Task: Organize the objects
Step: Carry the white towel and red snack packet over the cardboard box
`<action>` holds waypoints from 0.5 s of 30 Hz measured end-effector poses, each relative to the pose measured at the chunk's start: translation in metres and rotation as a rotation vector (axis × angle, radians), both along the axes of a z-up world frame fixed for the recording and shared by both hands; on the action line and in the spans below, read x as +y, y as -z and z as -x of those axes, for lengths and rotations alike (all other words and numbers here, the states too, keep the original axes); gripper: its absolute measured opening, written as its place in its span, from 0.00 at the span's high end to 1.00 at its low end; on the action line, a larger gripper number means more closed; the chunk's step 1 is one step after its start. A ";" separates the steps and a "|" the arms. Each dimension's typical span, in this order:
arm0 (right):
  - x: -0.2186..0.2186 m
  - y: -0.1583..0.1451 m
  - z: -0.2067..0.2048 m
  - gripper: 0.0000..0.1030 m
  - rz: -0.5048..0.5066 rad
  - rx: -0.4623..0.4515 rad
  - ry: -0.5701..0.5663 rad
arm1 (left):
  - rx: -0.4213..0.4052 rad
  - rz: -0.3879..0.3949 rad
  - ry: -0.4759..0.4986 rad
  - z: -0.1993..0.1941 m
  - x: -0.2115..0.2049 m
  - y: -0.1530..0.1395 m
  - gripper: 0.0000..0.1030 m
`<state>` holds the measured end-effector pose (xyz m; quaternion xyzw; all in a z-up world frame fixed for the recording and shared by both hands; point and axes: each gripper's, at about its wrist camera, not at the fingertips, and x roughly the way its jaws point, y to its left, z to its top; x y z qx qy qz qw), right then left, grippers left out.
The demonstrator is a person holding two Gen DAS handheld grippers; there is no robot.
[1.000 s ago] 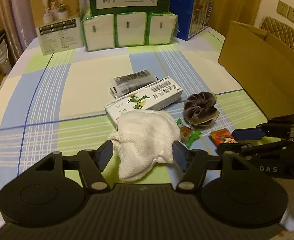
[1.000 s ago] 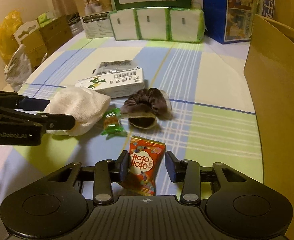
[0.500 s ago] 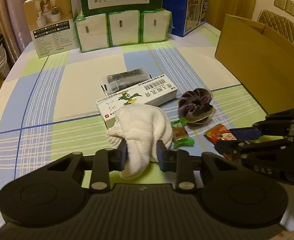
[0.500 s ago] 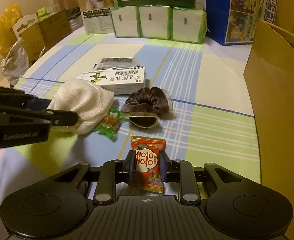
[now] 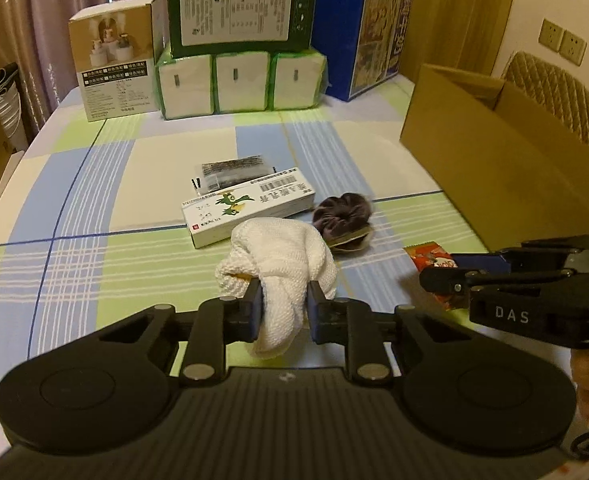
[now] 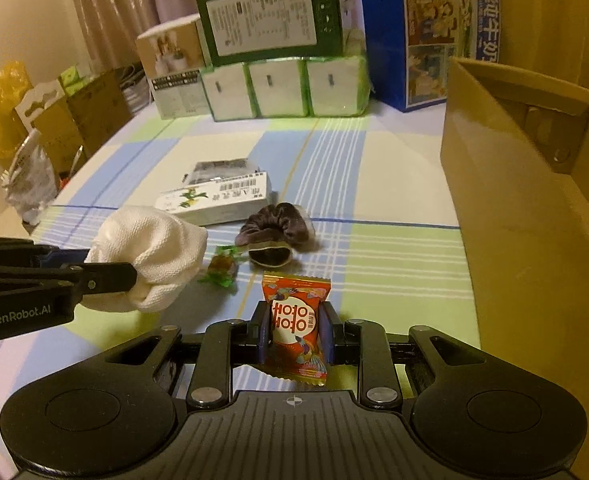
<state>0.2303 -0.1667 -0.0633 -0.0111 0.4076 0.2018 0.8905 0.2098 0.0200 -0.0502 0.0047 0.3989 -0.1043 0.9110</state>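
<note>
two grips have closed within the last second, and both loads now hang clear of the checked tablecloth (image 5: 94,200). largest first: the open cardboard box (image 6: 534,208) stands at the right edge, the likely place for everything, though that is a guess. next, the white knitted cloth (image 5: 282,256), loose on the table a moment ago, is now pinched and bunched in the left gripper (image 5: 282,312). smaller, the red snack packet (image 6: 296,324) is clamped upright in the right gripper (image 6: 294,332). left behind near the middle are the white carton (image 5: 246,208), the dark scrunchie (image 6: 274,228) and a green candy (image 6: 222,268), so pick-up is done and carrying remains.
</note>
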 end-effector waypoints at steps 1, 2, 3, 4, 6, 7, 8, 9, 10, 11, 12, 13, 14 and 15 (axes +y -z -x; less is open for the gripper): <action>-0.002 -0.006 0.005 0.78 -0.006 -0.005 0.004 | 0.000 0.009 -0.005 0.005 0.000 -0.004 0.83; -0.004 -0.011 0.010 0.78 -0.013 -0.011 0.006 | -0.001 0.020 -0.011 0.010 -0.001 -0.008 0.83; -0.006 -0.019 0.016 0.78 -0.017 -0.021 0.009 | -0.004 0.030 -0.015 0.015 -0.001 -0.013 0.83; -0.007 -0.026 0.020 0.78 -0.017 -0.030 0.013 | -0.007 0.041 -0.019 0.020 -0.002 -0.018 0.83; -0.013 -0.040 0.029 0.78 -0.024 -0.050 0.021 | -0.021 0.058 -0.019 0.032 -0.007 -0.030 0.83; -0.016 -0.048 0.035 0.78 -0.032 -0.061 0.025 | -0.028 0.067 -0.017 0.037 -0.009 -0.036 0.83; -0.020 -0.056 0.040 0.78 -0.039 -0.073 0.030 | -0.035 0.074 -0.012 0.042 -0.012 -0.042 0.83; -0.024 -0.062 0.045 0.78 -0.045 -0.083 0.034 | -0.045 0.077 -0.003 0.048 -0.017 -0.050 0.83; -0.028 -0.070 0.050 0.78 -0.051 -0.092 0.040 | -0.054 0.079 0.003 0.054 -0.021 -0.056 0.83; -0.033 -0.077 0.056 0.78 -0.059 -0.097 0.047 | -0.060 0.079 0.009 0.059 -0.026 -0.062 0.83; -0.037 -0.084 0.060 0.78 -0.064 -0.103 0.052 | -0.065 0.080 0.019 0.063 -0.032 -0.067 0.83; -0.041 -0.091 0.066 0.78 -0.066 -0.115 0.059 | -0.071 0.080 0.028 0.068 -0.038 -0.073 0.83; -0.045 -0.096 0.070 0.78 -0.063 -0.126 0.063 | -0.076 0.080 0.036 0.073 -0.044 -0.078 0.83; -0.049 -0.102 0.076 0.78 -0.060 -0.137 0.069 | -0.078 0.079 0.045 0.077 -0.051 -0.083 0.83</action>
